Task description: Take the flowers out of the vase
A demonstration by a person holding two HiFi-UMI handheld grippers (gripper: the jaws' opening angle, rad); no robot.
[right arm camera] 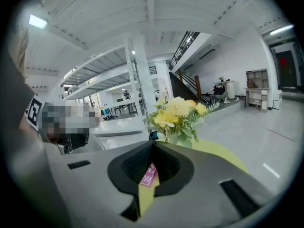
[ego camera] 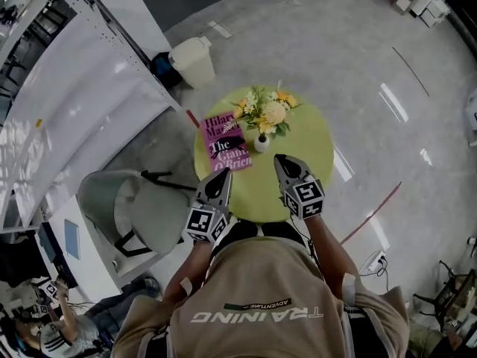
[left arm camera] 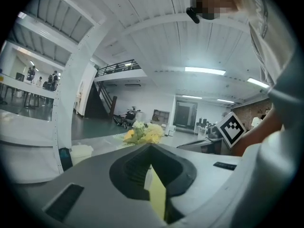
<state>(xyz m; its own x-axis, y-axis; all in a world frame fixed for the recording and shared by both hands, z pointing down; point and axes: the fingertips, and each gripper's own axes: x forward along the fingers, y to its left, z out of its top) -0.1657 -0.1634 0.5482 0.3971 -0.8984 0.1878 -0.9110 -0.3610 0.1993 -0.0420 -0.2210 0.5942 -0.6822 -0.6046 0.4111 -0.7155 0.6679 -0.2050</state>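
Observation:
A bunch of yellow and white flowers (ego camera: 264, 110) stands in a small white vase (ego camera: 261, 143) on a round yellow-green table (ego camera: 305, 151). My left gripper (ego camera: 224, 174) hovers over the table's near left edge, jaws shut and empty. My right gripper (ego camera: 281, 159) is shut too, its tip just near and right of the vase, apart from it. In the left gripper view the flowers (left arm camera: 142, 133) rise beyond the closed gripper (left arm camera: 151, 146). In the right gripper view the flowers (right arm camera: 176, 115) stand close ahead of the closed gripper (right arm camera: 153, 144).
A magenta book (ego camera: 225, 143) lies on the table left of the vase. A grey chair (ego camera: 130, 209) stands at the left, a white bin (ego camera: 194, 60) beyond the table, a long white counter (ego camera: 67, 103) at far left. A person (ego camera: 52, 334) sits at lower left.

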